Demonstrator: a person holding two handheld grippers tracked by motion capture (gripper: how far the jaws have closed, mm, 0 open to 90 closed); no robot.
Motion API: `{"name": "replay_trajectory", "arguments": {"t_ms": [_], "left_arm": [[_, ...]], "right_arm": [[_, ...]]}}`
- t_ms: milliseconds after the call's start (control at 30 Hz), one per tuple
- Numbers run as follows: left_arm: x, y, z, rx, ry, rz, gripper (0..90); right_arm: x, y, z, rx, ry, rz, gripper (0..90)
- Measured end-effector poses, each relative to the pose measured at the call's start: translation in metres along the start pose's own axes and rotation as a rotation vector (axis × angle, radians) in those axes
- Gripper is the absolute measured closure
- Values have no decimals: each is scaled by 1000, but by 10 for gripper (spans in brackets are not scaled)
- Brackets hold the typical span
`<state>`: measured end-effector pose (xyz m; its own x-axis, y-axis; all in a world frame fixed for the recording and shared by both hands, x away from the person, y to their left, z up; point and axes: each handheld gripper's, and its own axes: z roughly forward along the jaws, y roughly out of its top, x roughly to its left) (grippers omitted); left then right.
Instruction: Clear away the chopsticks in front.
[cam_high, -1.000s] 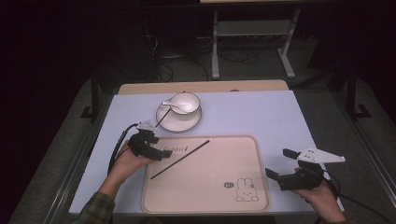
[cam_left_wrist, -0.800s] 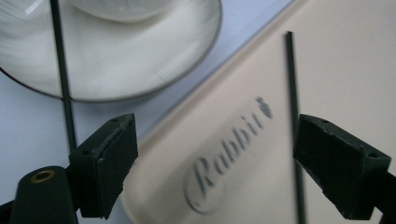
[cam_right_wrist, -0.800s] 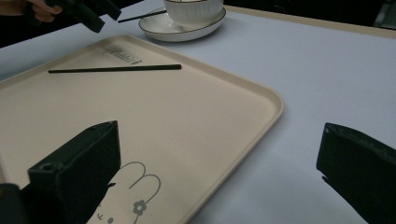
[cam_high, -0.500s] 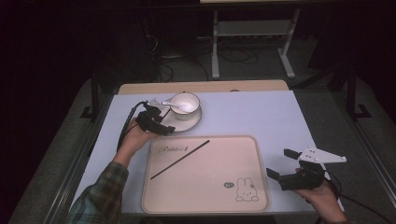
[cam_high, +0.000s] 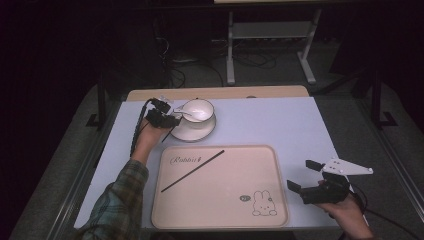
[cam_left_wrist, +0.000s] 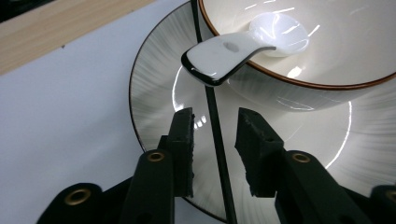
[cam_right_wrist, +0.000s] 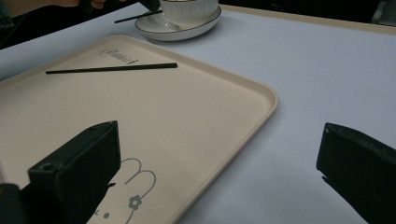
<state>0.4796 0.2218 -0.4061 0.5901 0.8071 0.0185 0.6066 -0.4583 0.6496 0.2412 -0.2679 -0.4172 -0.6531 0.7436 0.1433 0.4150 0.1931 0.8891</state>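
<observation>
left gripper (cam_left_wrist: 215, 126): upper left of the high view at the saucer (cam_left_wrist: 154, 70) | jaws apart, astride a thin black chopstick (cam_left_wrist: 215, 135) lying across the saucer, not gripping it | spoon (cam_left_wrist: 243, 49) in bowl (cam_left_wrist: 327, 70) just beyond | right gripper (cam_high: 305, 176): lower right, jaws wide apart, beside the tray (cam_high: 272, 220)

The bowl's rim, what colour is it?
Brown, a thin line around the cream bowl, clearest in the left gripper view.

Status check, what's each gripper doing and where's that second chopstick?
Left gripper open, jaws either side of the chopstick lying across the saucer. Right gripper open, idle beside the tray. Spoon handle overhangs close ahead.
</observation>
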Motion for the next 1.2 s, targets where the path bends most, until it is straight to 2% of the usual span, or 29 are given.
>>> {"name": "replay_trajectory", "arguments": {"t_ms": [167, 333, 600, 733, 967, 1067, 1100, 1200], "left_arm": [[-1, -2, 10, 16, -4, -13, 726], [-2, -3, 16, 40, 4, -19, 825], [0, -5, 15, 28, 29, -55, 850], [4, -7, 10, 9, 33, -88, 852], [10, -14, -3, -8, 20, -119, 854], [14, -19, -12, -23, 5, -138, 854], [15, -22, -18, -31, -13, -149, 854], [15, -25, -23, -29, -16, -141, 855]], "right_arm": [[-1, 0, -1, -2, 0, 1, 0], [-1, 0, -1, -4, -1, 3, 0], [-2, -1, -2, -4, -1, 3, 0], [-1, 0, -2, -3, -2, 2, 0], [-1, 0, -2, -5, 0, 0, 0], [-1, 0, -2, -3, 1, -1, 0], [0, 0, -1, -3, 0, -2, 0], [0, 0, -1, -3, 1, -2, 0]]}}
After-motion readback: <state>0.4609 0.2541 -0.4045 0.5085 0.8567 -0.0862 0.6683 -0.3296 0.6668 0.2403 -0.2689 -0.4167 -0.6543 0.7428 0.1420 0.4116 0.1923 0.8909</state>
